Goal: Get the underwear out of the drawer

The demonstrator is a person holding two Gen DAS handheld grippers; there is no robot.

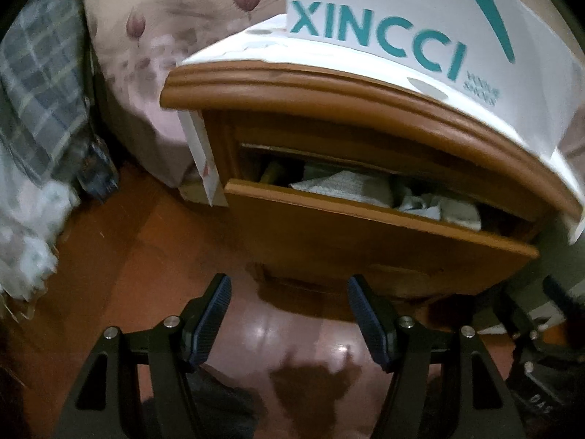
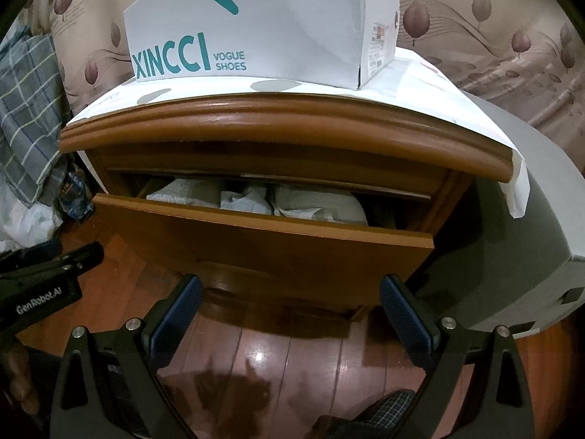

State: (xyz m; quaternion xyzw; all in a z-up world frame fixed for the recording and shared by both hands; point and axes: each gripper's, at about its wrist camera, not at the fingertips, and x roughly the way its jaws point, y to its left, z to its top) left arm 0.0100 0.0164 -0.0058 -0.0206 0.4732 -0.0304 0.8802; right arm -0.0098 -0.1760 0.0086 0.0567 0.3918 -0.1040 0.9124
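Note:
A wooden nightstand's top drawer (image 1: 365, 234) (image 2: 263, 245) stands partly pulled out. Pale folded underwear and cloths (image 1: 365, 190) (image 2: 256, 199) lie inside, seen over the drawer front. My left gripper (image 1: 289, 285) is open and empty, in front of and below the drawer front, above the floor. My right gripper (image 2: 290, 285) is open and empty, also in front of the drawer's lower edge. The left gripper's body (image 2: 47, 274) shows at the left of the right wrist view.
A white XINCCI shoe box (image 2: 256, 25) (image 1: 402, 22) sits on the nightstand top (image 2: 278, 117). A plaid cloth (image 2: 29, 109) and bags lie at the left. A grey box (image 2: 530, 219) stands right of the nightstand. The floor (image 2: 278, 347) is glossy wood.

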